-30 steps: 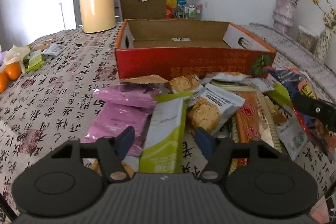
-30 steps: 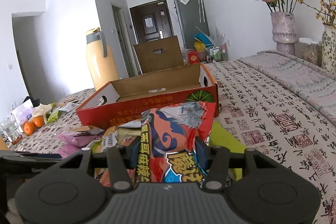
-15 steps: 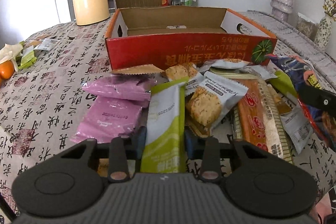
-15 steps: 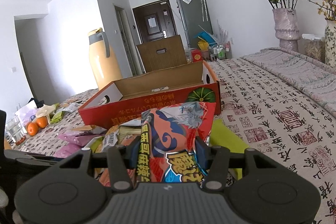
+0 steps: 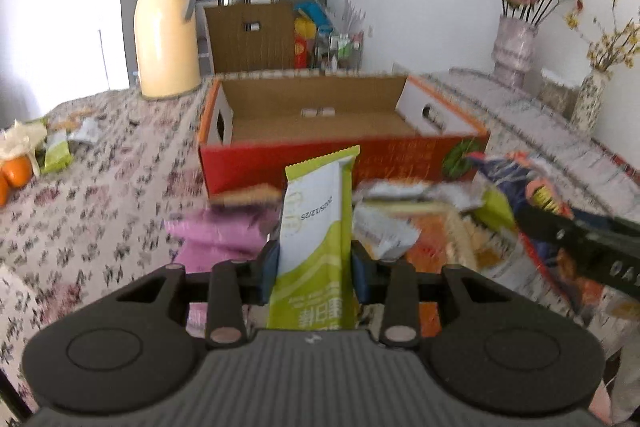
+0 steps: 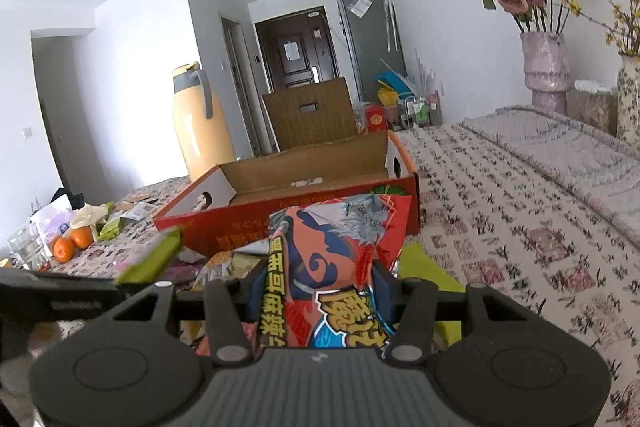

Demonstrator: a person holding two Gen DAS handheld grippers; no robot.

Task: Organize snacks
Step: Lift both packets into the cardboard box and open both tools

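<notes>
the left gripper (image 5: pixel 314 269) is clenched on a green-and-white snack packet (image 5: pixel 316 223), its jaws having just closed onto it, and the packet stands upright, clear of the snack pile (image 5: pixel 400 227) on the patterned tablecloth (image 5: pixel 100 219). the right gripper (image 6: pixel 320 291) grasps a red-and-blue snack bag (image 6: pixel 340 247) just in front of the open red cardboard box (image 6: pixel 248 223), which sits mid-table, with a cream thermos (image 5: pixel 166 31) at the far edge.
</notes>
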